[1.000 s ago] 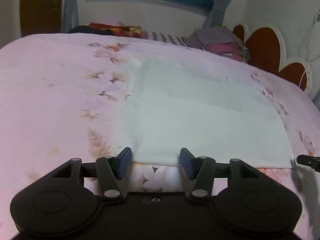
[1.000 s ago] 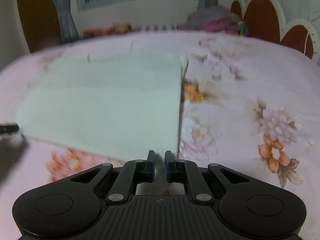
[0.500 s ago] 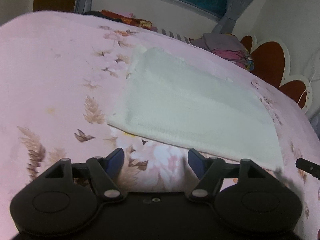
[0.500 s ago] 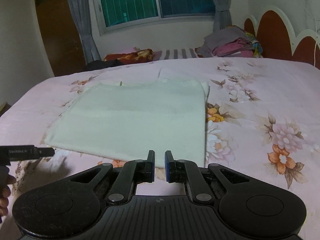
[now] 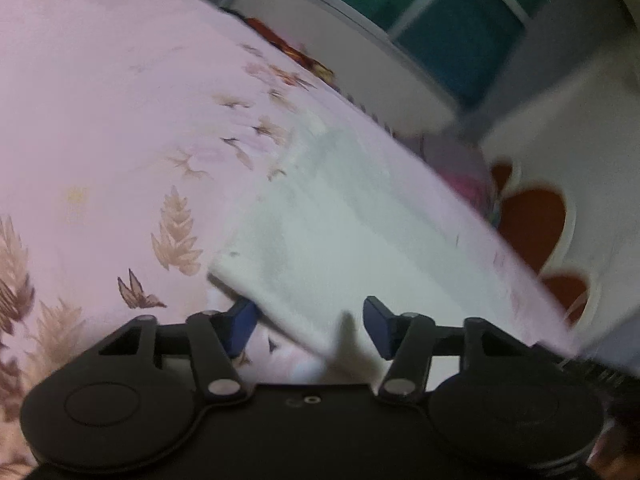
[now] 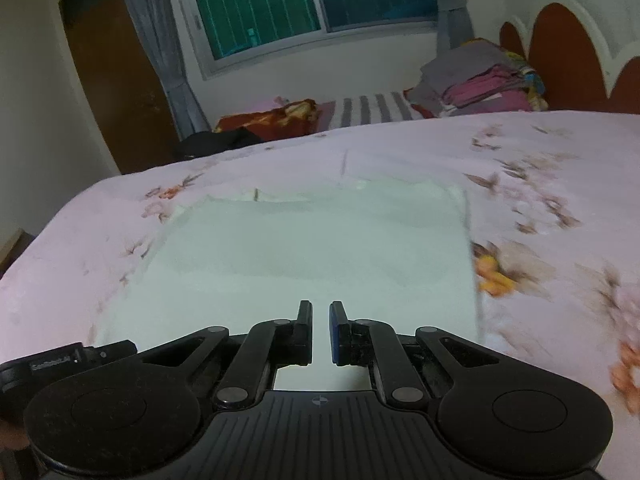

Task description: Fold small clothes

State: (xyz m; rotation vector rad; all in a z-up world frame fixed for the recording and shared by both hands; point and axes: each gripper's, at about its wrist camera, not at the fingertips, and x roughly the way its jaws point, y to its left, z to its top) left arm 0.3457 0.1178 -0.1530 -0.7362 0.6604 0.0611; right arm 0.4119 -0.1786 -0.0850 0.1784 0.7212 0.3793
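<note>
A pale white cloth [image 5: 360, 232] lies flat, folded into a rectangle, on the pink floral bedspread [image 5: 100, 120]. My left gripper [image 5: 310, 322] is rolled to one side at the cloth's near left corner. Its jaws are closing with the cloth's edge between them, one blue pad under the edge and the other over it, neither pressing. In the right wrist view the same cloth [image 6: 312, 248] fills the middle. My right gripper [image 6: 320, 328] hovers over its near edge, shut with nothing between its fingers. The left gripper's body [image 6: 68, 360] shows at the lower left.
A stack of folded clothes [image 6: 480, 80] sits at the far right by the red and white headboard [image 6: 560, 40]. A striped pillow [image 6: 372, 108] and a red patterned cloth [image 6: 276, 116] lie along the far edge, below the window [image 6: 312, 0].
My left gripper has dropped and rolled, coming in onto the cloth's near left corner; its jaws widened, then narrowed. My right gripper has shifted left, from the cloth's right edge to over its middle.
</note>
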